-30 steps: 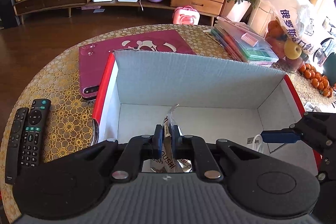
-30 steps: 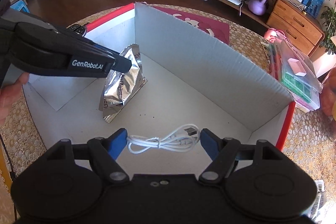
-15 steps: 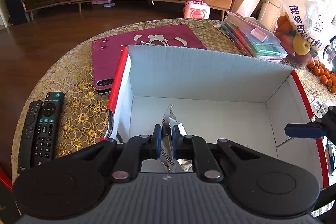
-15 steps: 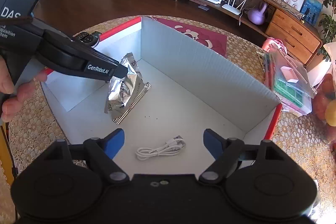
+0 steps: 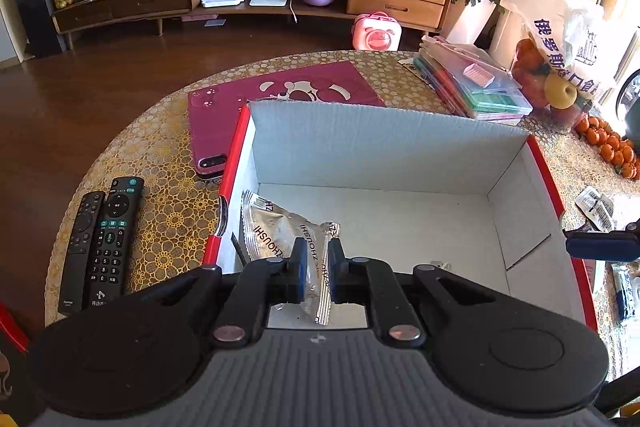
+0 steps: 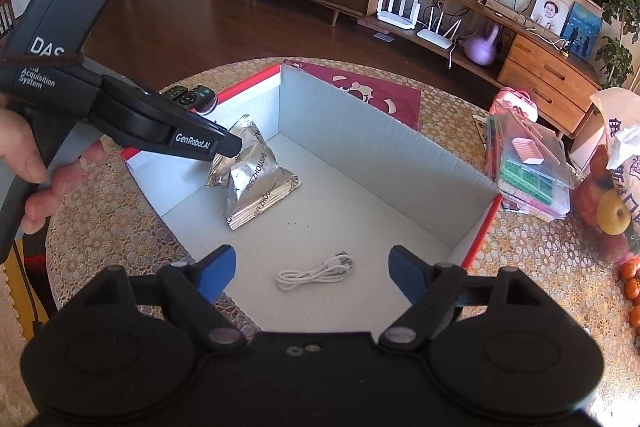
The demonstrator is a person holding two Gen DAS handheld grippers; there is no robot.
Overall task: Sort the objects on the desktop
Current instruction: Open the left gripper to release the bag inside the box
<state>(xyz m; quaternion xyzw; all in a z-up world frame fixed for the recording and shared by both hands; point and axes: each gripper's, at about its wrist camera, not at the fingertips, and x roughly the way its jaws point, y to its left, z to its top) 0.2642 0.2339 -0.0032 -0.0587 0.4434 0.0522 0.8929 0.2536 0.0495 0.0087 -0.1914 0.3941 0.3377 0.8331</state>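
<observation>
The table (image 5: 168, 195) is round and covered with a gold floral lace cloth. An open cardboard box (image 5: 384, 143), white inside with red outer edges, sits at its centre. A maroon mat (image 5: 280, 91) lies beyond the box, partly under its far wall, and a pink phone (image 5: 210, 163) rests at the mat's near left corner. A stack of clear plastic cases (image 5: 476, 87) stands on the table's far right, beside a white printed bag (image 5: 560, 39) holding fruit.

Two black remote controls (image 5: 100, 243) lie side by side on the table, left of the box.

Inside the box, a silver foil snack packet (image 6: 256, 175) rests on the floor near the left wall. The left gripper (image 5: 316, 271) has its fingers (image 5: 298, 267) nearly together, with the packet's upper edge between them; whether the blue pads clamp the foil or only flank it cannot be told. In the right wrist view, the left gripper tip (image 6: 228, 147) meets the top of the packet, and a hand (image 6: 40, 183) holds the gripper's handle.

A coiled white USB cable (image 6: 316, 271) lies on the box floor near the front wall, well apart from the packet. The right gripper (image 6: 312, 267) hangs above the cable with its fingers spread wide, holding nothing.
</observation>
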